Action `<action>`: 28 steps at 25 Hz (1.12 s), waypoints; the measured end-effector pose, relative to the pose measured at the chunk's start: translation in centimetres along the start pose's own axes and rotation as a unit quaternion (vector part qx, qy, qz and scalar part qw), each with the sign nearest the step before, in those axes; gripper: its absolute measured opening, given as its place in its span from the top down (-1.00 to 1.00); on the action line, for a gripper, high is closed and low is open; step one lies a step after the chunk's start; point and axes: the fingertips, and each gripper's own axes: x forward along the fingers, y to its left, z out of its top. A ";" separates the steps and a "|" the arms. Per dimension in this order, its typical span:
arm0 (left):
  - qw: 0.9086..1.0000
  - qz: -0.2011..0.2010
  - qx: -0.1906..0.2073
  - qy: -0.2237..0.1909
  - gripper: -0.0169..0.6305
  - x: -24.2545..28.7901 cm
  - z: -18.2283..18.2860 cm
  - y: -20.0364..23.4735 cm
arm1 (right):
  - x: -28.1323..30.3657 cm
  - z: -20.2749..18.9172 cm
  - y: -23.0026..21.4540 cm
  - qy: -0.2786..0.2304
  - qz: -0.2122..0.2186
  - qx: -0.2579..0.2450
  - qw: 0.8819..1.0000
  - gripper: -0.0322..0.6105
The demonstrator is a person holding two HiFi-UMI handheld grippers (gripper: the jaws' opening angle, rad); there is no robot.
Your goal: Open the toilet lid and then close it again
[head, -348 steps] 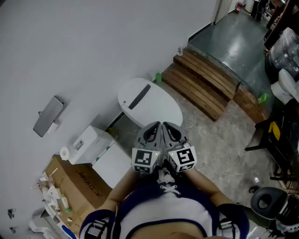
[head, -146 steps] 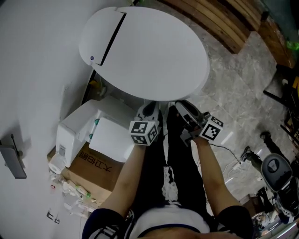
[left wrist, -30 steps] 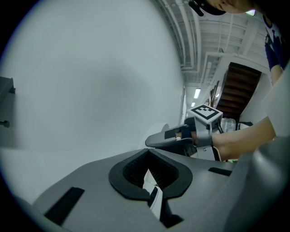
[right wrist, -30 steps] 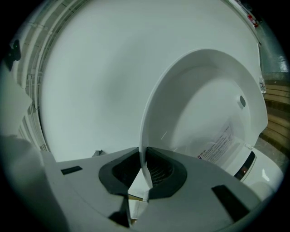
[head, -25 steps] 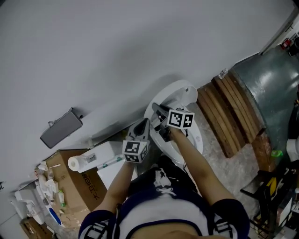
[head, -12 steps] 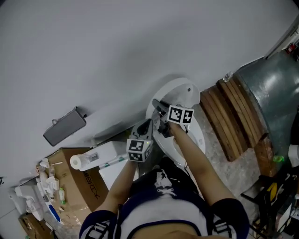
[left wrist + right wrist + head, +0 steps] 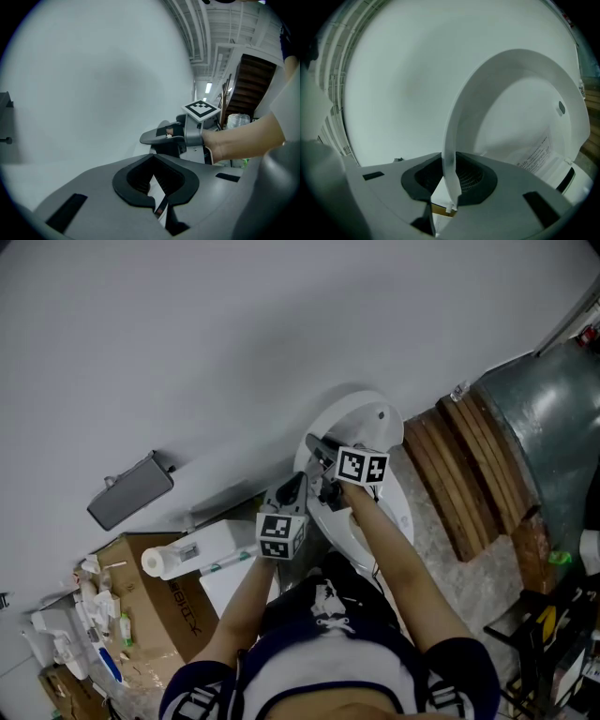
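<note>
My right gripper: clamped on the front rim of the toilet lid, with the thin white edge pinched between the 2 dark pads
Toilet lid: raised and standing nearly upright close to the grey wall, its hollow inner face turned toward me
Lid's inner face: 1 small round bumper near the top and a block of small print lower down, too small to read
My left gripper: jaws together with nothing between them; in the head view it sits just left of the right one and a little lower, apart from the lid
From the left gripper view: the right gripper's grey finger juts out leftward past my right hand, with its marker cube on top
Left of the toilet: a white unit with a roll of paper at its left end, and a cardboard box beside it
On the wall: a flat grey fixture, well to the left of the lid
Right of the toilet: wooden steps on the stone floor
</note>
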 end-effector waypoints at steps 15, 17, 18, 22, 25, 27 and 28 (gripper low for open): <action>1.000 -0.013 0.001 -0.009 0.93 0.7 0.7 -1.0 | -7.6 -2.0 1.0 -0.055 -0.012 0.000 0.998 0.85; 1.000 -0.018 0.000 -0.008 0.93 0.7 0.7 -1.5 | -8.2 -2.7 1.9 -0.058 0.020 0.012 0.998 0.87; 1.000 -0.021 0.001 -0.008 0.93 0.7 0.6 -1.7 | -8.4 -3.2 2.2 -0.055 0.028 0.013 0.998 0.87; 0.999 -0.042 0.015 -0.004 0.93 0.3 0.4 -2.9 | -8.9 -4.7 3.0 -0.041 0.038 0.007 0.998 0.87; 0.999 -0.050 0.018 -0.005 0.93 0.0 0.4 -3.4 | -9.2 -5.2 3.3 -0.036 0.038 0.005 0.999 0.88; 0.999 -0.046 0.014 -0.009 0.93 -0.2 0.4 -3.3 | -9.3 -5.3 3.6 -0.035 0.039 0.002 0.999 0.87; 0.999 -0.044 0.011 -0.009 0.93 -0.3 0.3 -3.2 | -9.4 -5.3 3.7 -0.035 0.039 0.000 0.999 0.87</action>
